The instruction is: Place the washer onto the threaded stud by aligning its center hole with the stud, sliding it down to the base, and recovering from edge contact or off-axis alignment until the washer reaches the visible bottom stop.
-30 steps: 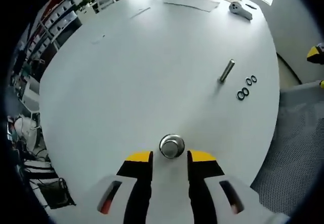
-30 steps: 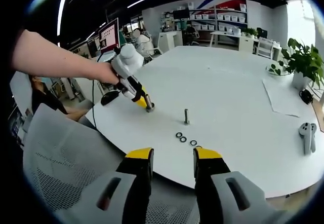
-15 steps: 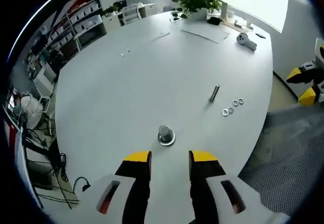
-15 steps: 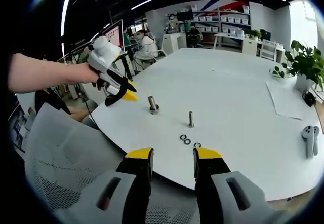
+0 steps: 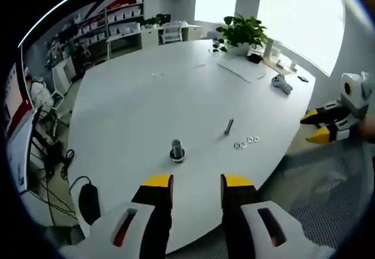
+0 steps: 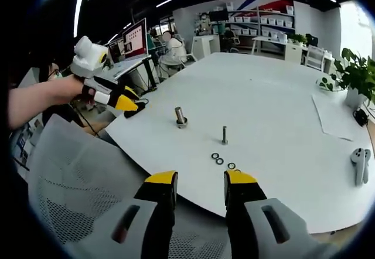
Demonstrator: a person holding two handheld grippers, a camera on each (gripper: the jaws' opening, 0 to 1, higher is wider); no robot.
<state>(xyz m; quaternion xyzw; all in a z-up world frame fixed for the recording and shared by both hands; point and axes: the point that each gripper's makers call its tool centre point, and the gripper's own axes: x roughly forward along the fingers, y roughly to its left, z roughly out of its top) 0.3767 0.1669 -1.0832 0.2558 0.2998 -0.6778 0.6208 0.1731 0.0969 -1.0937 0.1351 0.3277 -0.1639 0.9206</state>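
Both tools are held off the near edge of the big white table (image 6: pixel 281 95), over a grey mesh chair (image 6: pixel 70 183). In the left gripper view the left gripper (image 5: pixel 194 184) has its yellow-tipped jaws apart with nothing between them; the right gripper (image 6: pixel 195 181) in its own view is likewise released and empty. The threaded stud (image 5: pixel 177 150) stands upright on its round base at 12 o'clock from the left jaws, well apart from them. At 2 o'clock from it stands a slimmer bolt (image 5: pixel 228 126), and just beside that lie three washers (image 5: pixel 245 143) in a short row, flat on the tabletop. In the right gripper view the washers (image 6: pixel 223 161) sit nearest the table edge, the stud (image 6: pixel 180 117) at 10 o'clock from them. A potted plant (image 5: pixel 240 33) stands at the far rim.
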